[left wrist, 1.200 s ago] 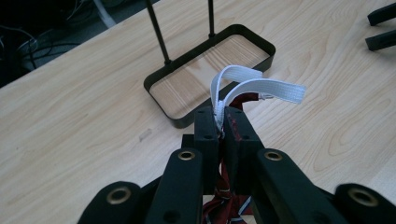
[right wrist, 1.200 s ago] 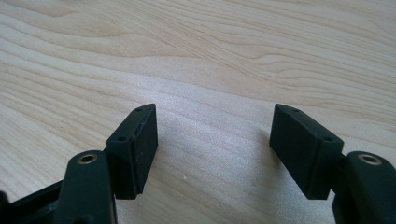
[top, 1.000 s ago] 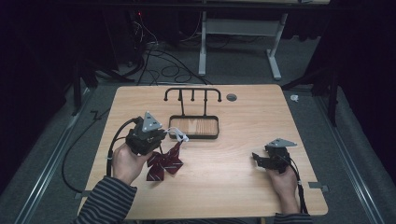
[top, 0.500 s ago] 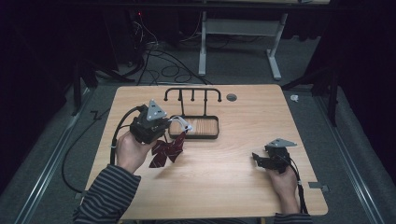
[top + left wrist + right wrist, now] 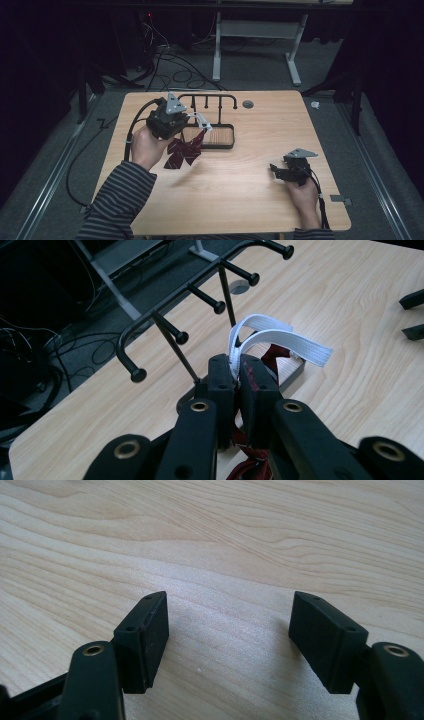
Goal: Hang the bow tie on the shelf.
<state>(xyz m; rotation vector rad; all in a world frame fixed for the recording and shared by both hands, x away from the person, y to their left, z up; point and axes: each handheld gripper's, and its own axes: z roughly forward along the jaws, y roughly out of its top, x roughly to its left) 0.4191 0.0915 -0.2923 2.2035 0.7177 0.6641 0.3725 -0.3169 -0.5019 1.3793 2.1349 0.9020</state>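
Dark floor with loose cables surrounded the pale wooden counter (image 5: 250, 190) where you worked. Your left gripper (image 5: 197, 119) hung above the counter's left half, its fingers (image 5: 220, 385) pressed together on the white elastic strap (image 5: 280, 340) of a dark red bow tie (image 5: 184, 151), which dangled in the air below them, clear of the wood. Just behind the bow tie stood a black hook rack (image 5: 207, 100) with a wood-lined tray (image 5: 220, 136) at its foot; in the left gripper view the strap's loop stood near the rack's knobbed pegs (image 5: 177, 335) without touching any that could be seen. Your right gripper (image 5: 274, 170) lay low near the counter's front right part, well apart from the rack, its fingers (image 5: 145, 640) spread wide with nothing but bare wood between them.
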